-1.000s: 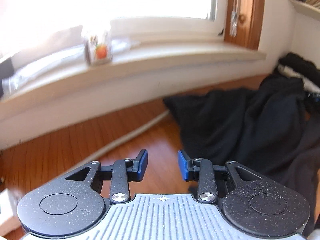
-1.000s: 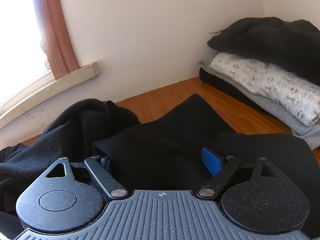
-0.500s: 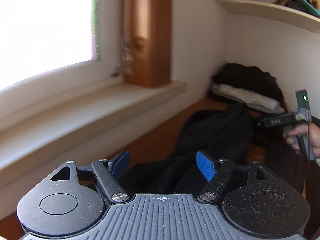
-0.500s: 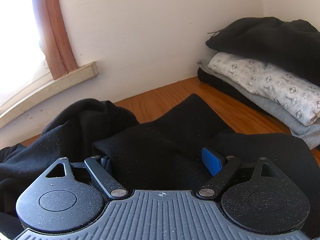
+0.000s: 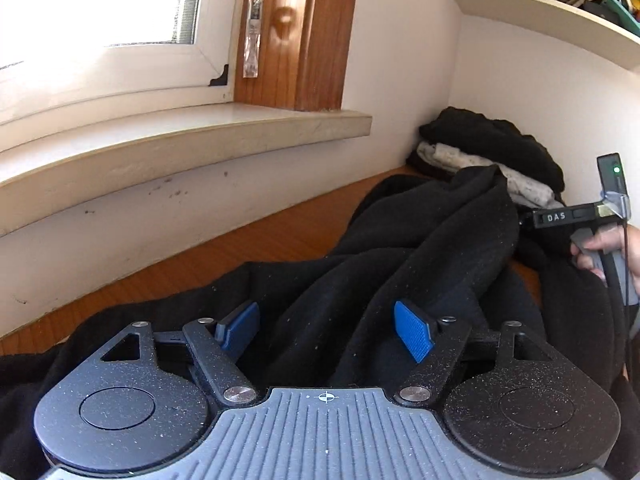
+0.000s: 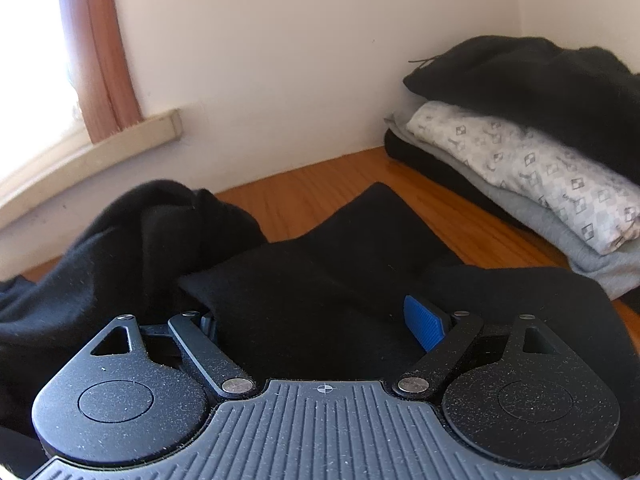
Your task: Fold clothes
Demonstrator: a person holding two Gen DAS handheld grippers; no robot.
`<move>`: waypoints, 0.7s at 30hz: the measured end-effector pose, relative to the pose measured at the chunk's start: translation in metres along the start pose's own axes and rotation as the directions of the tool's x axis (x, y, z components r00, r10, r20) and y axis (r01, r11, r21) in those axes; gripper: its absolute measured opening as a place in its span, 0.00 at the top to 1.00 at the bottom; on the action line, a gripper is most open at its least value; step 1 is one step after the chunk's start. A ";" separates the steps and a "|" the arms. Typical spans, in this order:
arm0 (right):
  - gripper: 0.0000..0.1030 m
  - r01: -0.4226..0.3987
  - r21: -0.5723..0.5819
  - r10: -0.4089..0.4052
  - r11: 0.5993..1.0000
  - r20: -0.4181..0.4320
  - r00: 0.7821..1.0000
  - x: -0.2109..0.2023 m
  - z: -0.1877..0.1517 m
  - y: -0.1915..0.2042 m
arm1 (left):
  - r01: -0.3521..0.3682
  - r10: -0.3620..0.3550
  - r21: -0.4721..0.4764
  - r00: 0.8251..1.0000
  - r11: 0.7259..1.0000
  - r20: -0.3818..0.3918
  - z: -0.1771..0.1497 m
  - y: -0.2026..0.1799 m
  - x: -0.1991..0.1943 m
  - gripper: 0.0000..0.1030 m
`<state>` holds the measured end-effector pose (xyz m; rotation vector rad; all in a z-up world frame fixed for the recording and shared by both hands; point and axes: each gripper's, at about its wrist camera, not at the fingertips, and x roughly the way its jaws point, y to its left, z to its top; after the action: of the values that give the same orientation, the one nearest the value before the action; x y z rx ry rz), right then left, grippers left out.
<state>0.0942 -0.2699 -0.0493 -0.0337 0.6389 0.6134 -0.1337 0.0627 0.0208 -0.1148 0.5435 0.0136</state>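
Wooden floor below the windowsill carries a rumpled black garment; left hand-held gripper and right hand-held gripper hover over it, jaws apart, risking a bunched multi-layer pinch that spoils the fold

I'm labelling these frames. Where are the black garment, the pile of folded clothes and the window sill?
black garment [image 6: 320, 280], right wrist view, flat folded middle.
pile of folded clothes [image 6: 520, 160], right wrist view, patterned white layer.
window sill [image 5: 180, 140], left wrist view, top surface.
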 end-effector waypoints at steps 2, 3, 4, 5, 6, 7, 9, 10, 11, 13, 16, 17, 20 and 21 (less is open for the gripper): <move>0.10 0.057 -0.020 -0.057 0.998 -0.008 0.998 -0.002 -0.002 0.004 | -0.013 0.013 -0.008 1.000 1.000 -0.012 -0.001 0.002 -0.002 0.24; 0.10 0.084 -0.034 -0.085 0.996 -0.013 0.996 -0.003 -0.003 0.006 | -0.012 0.012 -0.013 1.000 1.000 -0.013 -0.002 0.004 -0.004 0.24; 0.10 0.102 -0.043 -0.103 0.994 -0.017 0.995 -0.005 -0.005 0.007 | -0.014 0.014 -0.018 1.000 1.000 -0.013 -0.002 0.006 -0.005 0.24; 0.09 0.110 -0.047 -0.111 0.993 -0.020 0.994 -0.007 -0.007 0.006 | -0.015 0.014 -0.022 1.000 1.000 -0.012 -0.003 0.008 -0.007 0.24; 0.09 0.118 -0.051 -0.119 0.992 -0.023 0.993 -0.010 -0.009 0.006 | -0.013 0.012 -0.026 1.000 1.000 -0.012 -0.004 0.009 -0.009 0.24; 0.09 0.125 -0.051 -0.127 0.991 -0.023 0.992 -0.013 -0.010 0.004 | -0.011 0.011 -0.035 1.000 0.999 -0.013 -0.005 0.012 -0.011 0.24; 0.09 0.130 -0.065 -0.132 0.989 -0.026 0.991 -0.021 -0.010 0.001 | -0.011 0.010 -0.047 1.000 0.999 -0.018 -0.007 0.016 -0.015 0.24; 0.09 0.131 -0.075 -0.133 0.989 -0.028 0.991 -0.026 -0.009 0.000 | -0.012 0.011 -0.050 1.000 0.999 -0.019 -0.009 0.018 -0.017 0.24; 0.09 0.132 -0.085 -0.135 0.988 -0.031 0.990 -0.030 -0.008 -0.001 | -0.014 0.013 -0.052 1.000 0.999 -0.019 -0.010 0.020 -0.020 0.24; 0.09 0.142 -0.119 -0.144 0.983 -0.008 0.990 -0.044 0.000 0.000 | -0.016 0.015 -0.059 1.000 0.998 -0.017 -0.012 0.024 -0.025 0.24; 0.10 0.141 -0.163 -0.137 0.976 0.038 0.990 -0.066 0.021 0.005 | -0.010 0.010 -0.085 1.000 0.996 -0.001 -0.014 0.031 -0.031 0.25; 0.10 0.141 -0.180 -0.133 0.974 0.051 0.990 -0.070 0.029 0.008 | -0.009 0.010 -0.092 1.000 0.996 0.003 -0.014 0.032 -0.032 0.25; 0.23 0.064 -0.233 -0.055 0.970 0.042 0.998 -0.064 0.047 0.028 | -0.011 0.013 -0.095 1.000 0.995 0.010 -0.013 0.032 -0.033 0.25; 0.29 0.022 -0.250 -0.016 0.968 0.026 1.000 -0.058 0.051 0.037 | -0.013 0.014 -0.089 1.000 0.996 0.014 -0.013 0.031 -0.034 0.25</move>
<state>0.0655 -0.2596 0.0311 -0.2679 0.5343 0.6723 -0.1702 0.0925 0.0241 -0.1976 0.5296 0.0521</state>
